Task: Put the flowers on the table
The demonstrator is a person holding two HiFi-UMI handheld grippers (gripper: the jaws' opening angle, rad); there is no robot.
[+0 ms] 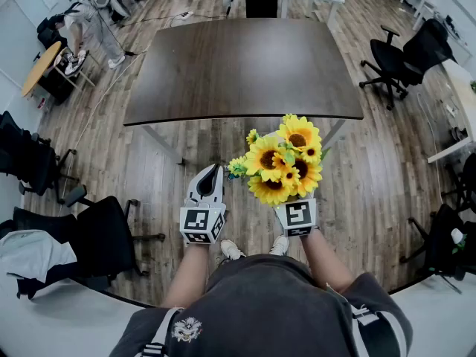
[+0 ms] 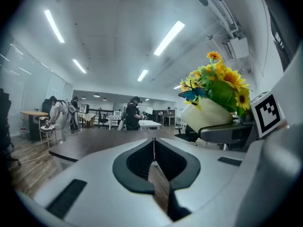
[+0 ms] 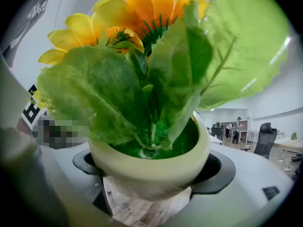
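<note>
Nearest the camera, both forearms [image 1: 192,274] reach forward from the waist, side by side; shoes [image 1: 231,250] show between them on the wood floor [image 1: 171,162].

Left gripper [image 2: 153,143]: held roughly level, pointing at the table; jaws together, tips meeting, nothing between them; only a hollow ringed by dark padding shows behind the tips.

Right gripper [image 3: 151,174]: also roughly level; jaws spread wide and clamped on the cream pot [image 3: 151,167], the dark pads against both its sides. In the head view these jaws and the pot are hidden under the blooms; only the marker cube [image 1: 297,216] shows.

Flowers [image 1: 286,161]: yellow sunflowers, upright in the pot, in the air over the floor, short of the table's near edge, not on it. In the right gripper view, green leaves [image 3: 109,93] fill most of the frame and the blooms are cut off at the top; the pot's base cannot be made out. The left gripper view shows the pot from the side, with a blue butterfly [image 2: 191,93] among the blooms.

Table [image 1: 238,73]: dark, top bare, well ahead of both grippers; legs partly hidden beneath it.

Black chairs [image 1: 405,62] stand to the sides; people [image 1: 93,21] at the far edge are too small to detail.
</note>
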